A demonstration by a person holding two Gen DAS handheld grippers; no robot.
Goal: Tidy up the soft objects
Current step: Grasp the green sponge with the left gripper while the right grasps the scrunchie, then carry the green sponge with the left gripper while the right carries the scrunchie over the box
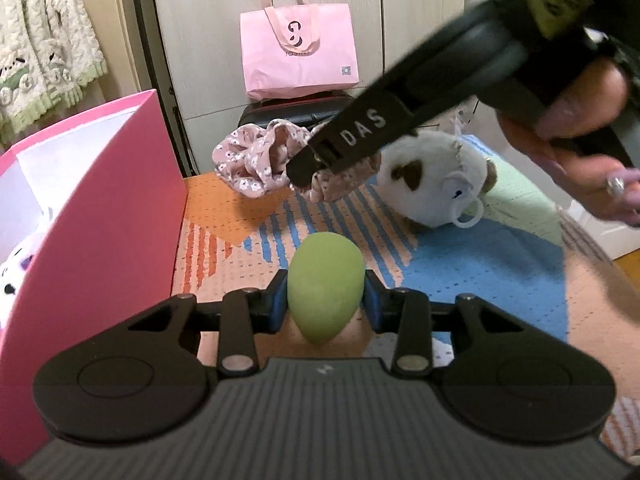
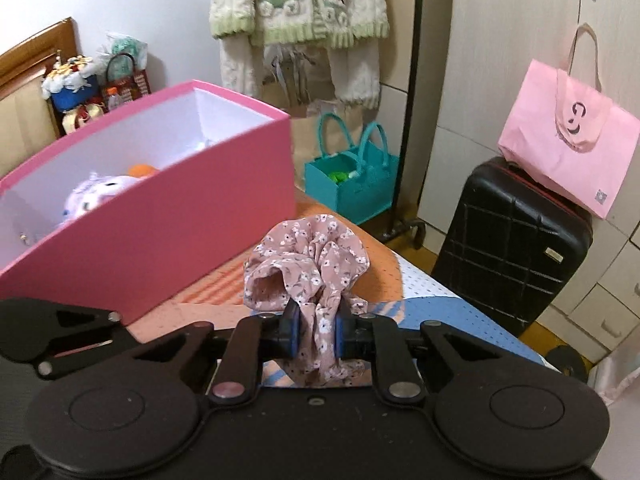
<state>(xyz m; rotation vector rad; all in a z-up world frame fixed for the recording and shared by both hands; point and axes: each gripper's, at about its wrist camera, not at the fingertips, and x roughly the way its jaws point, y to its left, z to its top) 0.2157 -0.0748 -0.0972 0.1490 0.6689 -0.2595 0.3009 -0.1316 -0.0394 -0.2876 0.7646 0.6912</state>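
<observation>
My left gripper (image 1: pixel 325 300) is shut on a green egg-shaped sponge (image 1: pixel 325 280), held above the patterned mat (image 1: pixel 480 272). My right gripper (image 2: pixel 318 328) is shut on a pink floral scrunchie (image 2: pixel 308 268), lifted off the mat; it also shows in the left wrist view (image 1: pixel 252 160) with the right gripper (image 1: pixel 308 168) pinching it. A white plush with brown patches (image 1: pixel 432 180) lies on the mat at the right. The pink box (image 2: pixel 192 224) stands at the left and holds a lilac plush (image 2: pixel 92 200) and an orange item (image 2: pixel 142 170). The box also shows in the left wrist view (image 1: pixel 100 220).
A black suitcase (image 2: pixel 512 248) with a pink tote bag (image 2: pixel 568 152) on top stands beyond the mat's right edge. A teal bag (image 2: pixel 352 184) sits on the floor behind the box. Knit garments (image 2: pixel 300 4) hang on a rack. A wardrobe stands behind.
</observation>
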